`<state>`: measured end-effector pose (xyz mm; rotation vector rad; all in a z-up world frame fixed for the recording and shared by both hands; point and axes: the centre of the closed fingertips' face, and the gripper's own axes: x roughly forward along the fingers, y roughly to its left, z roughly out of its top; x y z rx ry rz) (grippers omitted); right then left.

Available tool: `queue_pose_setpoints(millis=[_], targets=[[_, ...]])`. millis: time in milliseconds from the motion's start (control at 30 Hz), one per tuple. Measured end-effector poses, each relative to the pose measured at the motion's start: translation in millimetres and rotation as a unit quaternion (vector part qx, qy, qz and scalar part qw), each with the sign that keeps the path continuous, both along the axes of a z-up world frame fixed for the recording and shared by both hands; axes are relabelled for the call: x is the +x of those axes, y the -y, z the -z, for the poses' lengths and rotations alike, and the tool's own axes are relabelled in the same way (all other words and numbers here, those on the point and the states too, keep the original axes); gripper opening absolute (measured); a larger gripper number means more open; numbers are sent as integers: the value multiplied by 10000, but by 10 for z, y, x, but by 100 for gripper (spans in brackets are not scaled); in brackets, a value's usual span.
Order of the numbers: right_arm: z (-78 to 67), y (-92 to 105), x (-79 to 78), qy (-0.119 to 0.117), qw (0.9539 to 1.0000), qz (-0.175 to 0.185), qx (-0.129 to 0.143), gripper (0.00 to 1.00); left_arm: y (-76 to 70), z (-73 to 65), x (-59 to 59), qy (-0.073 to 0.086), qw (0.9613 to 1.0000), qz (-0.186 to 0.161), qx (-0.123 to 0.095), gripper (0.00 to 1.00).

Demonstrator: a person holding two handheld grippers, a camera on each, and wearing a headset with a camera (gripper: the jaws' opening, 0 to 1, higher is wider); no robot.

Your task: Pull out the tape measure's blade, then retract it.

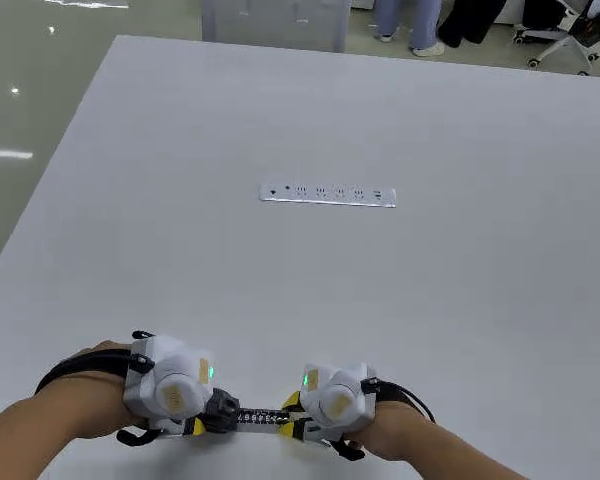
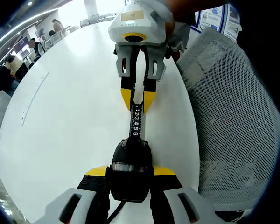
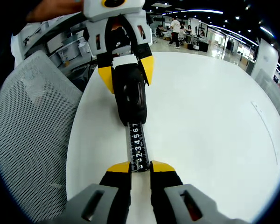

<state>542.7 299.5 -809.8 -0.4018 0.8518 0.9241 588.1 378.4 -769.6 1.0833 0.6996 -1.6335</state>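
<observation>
A black tape measure case (image 2: 130, 168) sits clamped between the yellow-tipped fingers of my left gripper (image 2: 129, 173). Its white numbered blade (image 2: 136, 123) runs out a short way to my right gripper (image 2: 137, 99), which is shut on the blade's end. In the right gripper view the blade (image 3: 137, 144) leads from my right gripper (image 3: 140, 166) to the case (image 3: 130, 98), with digits up to seven visible. In the head view the left gripper (image 1: 202, 423) and right gripper (image 1: 288, 424) face each other near the table's front edge, the case (image 1: 221, 412) and blade (image 1: 263, 417) between them.
A white power strip (image 1: 327, 194) lies flat mid-table. The large white table (image 1: 380, 130) stretches far ahead. A grey mesh chair (image 2: 228, 121) stands close beside the table edge. People and office chairs are at the far end of the room.
</observation>
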Motion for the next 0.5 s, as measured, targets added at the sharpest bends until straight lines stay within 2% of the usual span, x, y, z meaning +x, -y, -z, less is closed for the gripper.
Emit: queue_pose_setpoints(millis=[500], targets=[[-17,50,-25,20,10000,15,15,13,-19,-1,6,15,10000,-62,-2,30]])
